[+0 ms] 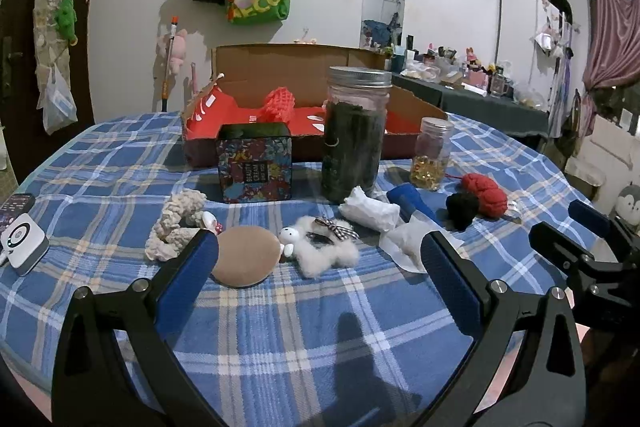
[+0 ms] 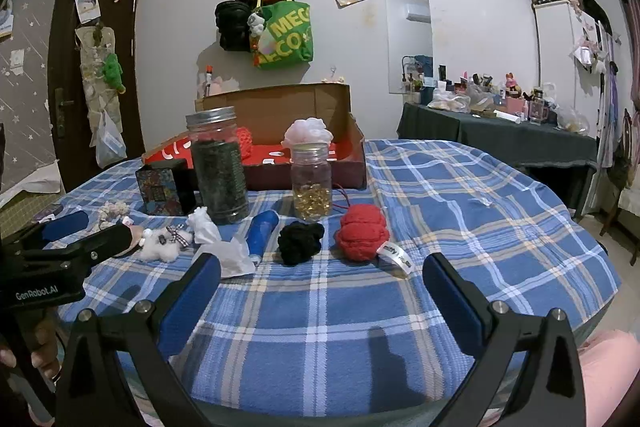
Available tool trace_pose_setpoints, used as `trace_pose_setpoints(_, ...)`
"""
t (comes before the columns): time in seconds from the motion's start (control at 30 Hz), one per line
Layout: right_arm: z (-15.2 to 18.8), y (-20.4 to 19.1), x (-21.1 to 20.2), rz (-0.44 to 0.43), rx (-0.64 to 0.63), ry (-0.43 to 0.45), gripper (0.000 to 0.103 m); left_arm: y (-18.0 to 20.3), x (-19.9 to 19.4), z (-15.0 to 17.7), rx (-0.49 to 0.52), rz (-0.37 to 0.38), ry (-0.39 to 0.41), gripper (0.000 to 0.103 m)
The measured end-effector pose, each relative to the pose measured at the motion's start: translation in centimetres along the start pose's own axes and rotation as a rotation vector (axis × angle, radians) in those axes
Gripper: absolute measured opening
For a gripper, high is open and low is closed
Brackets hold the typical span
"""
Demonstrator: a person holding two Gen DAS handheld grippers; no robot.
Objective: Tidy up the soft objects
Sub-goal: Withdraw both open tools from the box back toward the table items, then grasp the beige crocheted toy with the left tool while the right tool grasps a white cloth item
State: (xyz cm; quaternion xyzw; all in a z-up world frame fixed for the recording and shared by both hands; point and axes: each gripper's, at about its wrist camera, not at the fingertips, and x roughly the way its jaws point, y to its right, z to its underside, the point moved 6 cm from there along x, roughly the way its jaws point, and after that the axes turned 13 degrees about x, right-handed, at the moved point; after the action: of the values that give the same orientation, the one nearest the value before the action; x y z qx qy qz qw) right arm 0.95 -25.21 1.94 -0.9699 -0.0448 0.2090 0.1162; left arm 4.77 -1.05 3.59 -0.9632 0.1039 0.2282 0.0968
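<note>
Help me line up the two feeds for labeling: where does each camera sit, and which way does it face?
Left wrist: on the left gripper, facing the cardboard box; right gripper shows at right.
Right wrist: on the right gripper, facing the same way; left gripper and a hand show at left.
Shared: tall jar, red knit ball.

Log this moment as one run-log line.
left hand-held gripper: open, empty | right hand-held gripper: open, empty | red knit ball, black knit ball: on blanket | cardboard box: behind jars
</note>
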Motion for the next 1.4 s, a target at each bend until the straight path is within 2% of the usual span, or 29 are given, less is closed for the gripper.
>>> trace_pose_setpoints(0.37,-0.6,-0.6,-2.1,-0.027,-0.004,0.037,0.103,0.1,-3.1,-0.6,0.019,-0.050,0.019,0.103)
trace_pose_setpoints(0.7,-0.2,-1.0,-2.8,-0.043,-0.013,0.028,0.103,-0.5,-4.5,0.7,0.001,-0.070,-0.023,0.103)
trace_pose_setpoints(1.1,1.5,-0.6,1.0,0.001,-0.021,-0.045,0.103,-0.5,-0.3,2.2,-0.016,-0.035,-0.088,0.103)
trace_pose_setpoints(1.4,2.6,-0.3,3.0,-0.009,-0.005,-0.100,0.103,-1.9,1.8,3.5,-0.051,-0.023,-0.142,0.103)
